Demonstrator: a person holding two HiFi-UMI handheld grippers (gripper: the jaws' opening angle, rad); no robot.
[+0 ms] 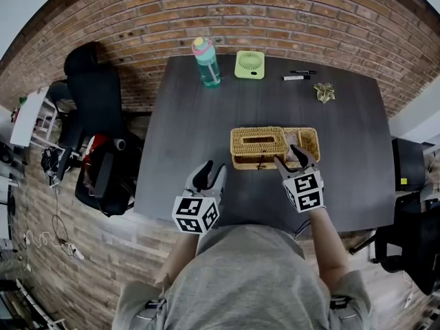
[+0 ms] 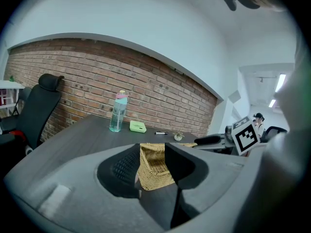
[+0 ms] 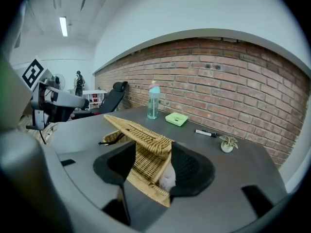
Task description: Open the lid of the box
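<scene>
- My right claw (image 1: pixel 294 158) is clamped on the near end of the wicker lid (image 3: pixel 140 131), which tilts up off the box (image 1: pixel 251 161) (mid-table (image 1: pixel 192 115)).
- My left claw (image 1: pixel 212 171) hangs half open and empty, near the box's left.

**Room and surroundings**

Red brick wall (image 1: pixel 275 12) on the far side, with plain white wall (image 2: pixel 146 33) above it. Dark grey table (image 1: pixel 192 129) stands near the brick. Black office chair (image 1: pixel 96 95) at left, second dark chair (image 1: pixel 412 160) at right. Brownish patterned floor (image 1: pixel 103 253). Ceiling strip light (image 3: pixel 63 26) is lit.
</scene>
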